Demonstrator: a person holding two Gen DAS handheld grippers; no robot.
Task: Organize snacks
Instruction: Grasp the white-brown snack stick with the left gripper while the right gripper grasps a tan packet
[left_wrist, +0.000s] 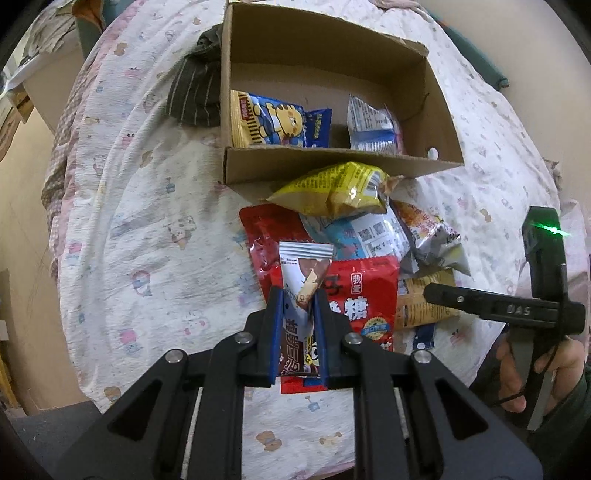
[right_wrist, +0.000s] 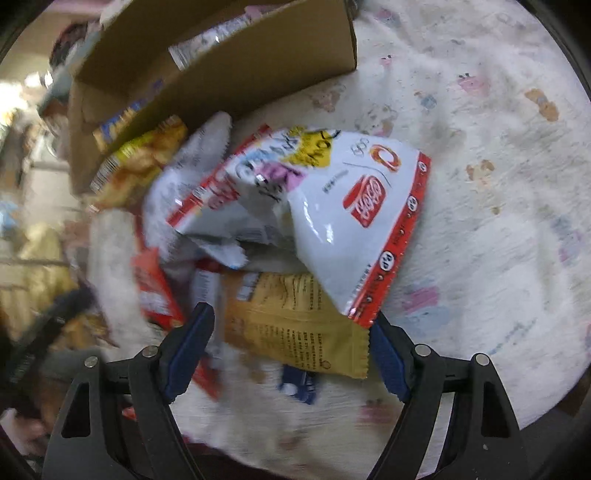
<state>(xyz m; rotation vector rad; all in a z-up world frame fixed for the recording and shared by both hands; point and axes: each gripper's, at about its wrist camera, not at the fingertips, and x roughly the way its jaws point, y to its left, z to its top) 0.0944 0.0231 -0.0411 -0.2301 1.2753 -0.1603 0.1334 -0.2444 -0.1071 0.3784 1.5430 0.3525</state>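
My left gripper (left_wrist: 297, 295) is shut on a small white and brown snack packet (left_wrist: 301, 280), held above a pile of snack bags. The pile holds a red candy bag (left_wrist: 364, 299), a yellow chip bag (left_wrist: 340, 190) and a grey crumpled bag (left_wrist: 434, 243). A cardboard box (left_wrist: 332, 168) behind the pile holds a blue and yellow tiger bag (left_wrist: 277, 122) and a white and blue packet (left_wrist: 371, 127). My right gripper (right_wrist: 291, 325) is open over a tan snack packet (right_wrist: 295, 325), next to a white bag with a red edge (right_wrist: 332, 206). It also shows in the left wrist view (left_wrist: 491, 302).
The snacks lie on a white patterned bedsheet (left_wrist: 147, 229). A dark striped cloth (left_wrist: 195, 92) lies left of the box. The bed edge drops off at the left. The box (right_wrist: 207, 66) stands close behind the pile in the right wrist view.
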